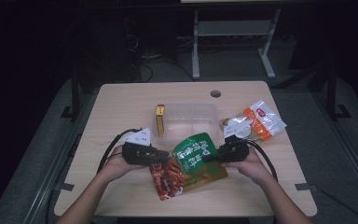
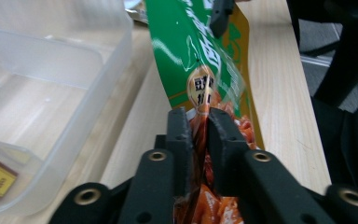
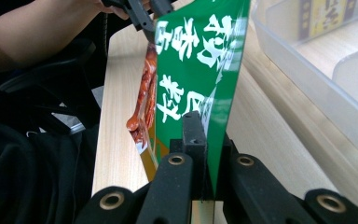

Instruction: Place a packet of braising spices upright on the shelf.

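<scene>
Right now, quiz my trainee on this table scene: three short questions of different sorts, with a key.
1. True or false: the green snack pouch lies inside the clear plastic box.
2. What sits in the left end of the clear plastic box, as the high view shows it? A) a yellow pack B) a red cup C) a spoon
3. Which gripper is clamped on the green end of the pouch?

Key: 1 false, the pouch is held up in front of the box. 2 A. 3 the right gripper.
</scene>
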Tool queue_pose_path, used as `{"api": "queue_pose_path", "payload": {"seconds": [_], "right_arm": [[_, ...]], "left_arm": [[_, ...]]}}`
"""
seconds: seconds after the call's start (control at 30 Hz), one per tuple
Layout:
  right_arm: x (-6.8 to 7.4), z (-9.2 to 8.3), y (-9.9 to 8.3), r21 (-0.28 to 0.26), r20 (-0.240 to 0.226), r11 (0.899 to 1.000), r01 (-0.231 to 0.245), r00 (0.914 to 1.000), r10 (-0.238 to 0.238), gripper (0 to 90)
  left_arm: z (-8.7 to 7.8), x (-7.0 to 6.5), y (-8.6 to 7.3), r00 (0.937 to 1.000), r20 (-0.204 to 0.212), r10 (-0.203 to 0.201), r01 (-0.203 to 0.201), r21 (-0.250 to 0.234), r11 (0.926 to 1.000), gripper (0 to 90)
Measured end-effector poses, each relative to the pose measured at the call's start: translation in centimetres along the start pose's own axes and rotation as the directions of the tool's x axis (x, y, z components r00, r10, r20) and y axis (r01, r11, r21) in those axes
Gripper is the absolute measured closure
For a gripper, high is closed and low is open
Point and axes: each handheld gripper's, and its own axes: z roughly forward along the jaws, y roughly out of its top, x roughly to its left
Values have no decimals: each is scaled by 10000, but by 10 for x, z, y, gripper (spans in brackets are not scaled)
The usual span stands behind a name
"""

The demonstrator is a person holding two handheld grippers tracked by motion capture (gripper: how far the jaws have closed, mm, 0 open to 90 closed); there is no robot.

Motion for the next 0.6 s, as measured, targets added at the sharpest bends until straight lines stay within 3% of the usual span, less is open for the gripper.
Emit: {"api": "queue_pose_path", "payload": {"seconds": [0.07,0.1,0.17,0.33,0.53,0.6], "right_arm": [[1,-2,1,-7,-2,9999,136,9999,-136,900],[1,-2,1,-7,-2,9999,136,9999,-136,900],[4,-7,4,-154,-8,9997,196,9998,-196,900],[10,-16,12,-250,204,9988,429,9989,-424,900],[18,-28,19,-515,422,9971,569,9976,-547,900],[23,-34,23,-655,613,9946,803,9952,-763,900]], "left_arm": [[-3,1,-1,9999,-92,-70,68,-162,9998,650],[-5,2,-1,9998,-133,-143,140,-253,9996,650],[-12,0,-6,9987,-437,-250,233,-392,9990,521],[-20,-4,-14,9972,-613,-431,405,-425,9983,336],[-29,-13,-27,9902,-1055,-910,892,-212,9958,244],[-32,-15,-38,9845,-1279,-1198,1191,-136,9928,237]]}}
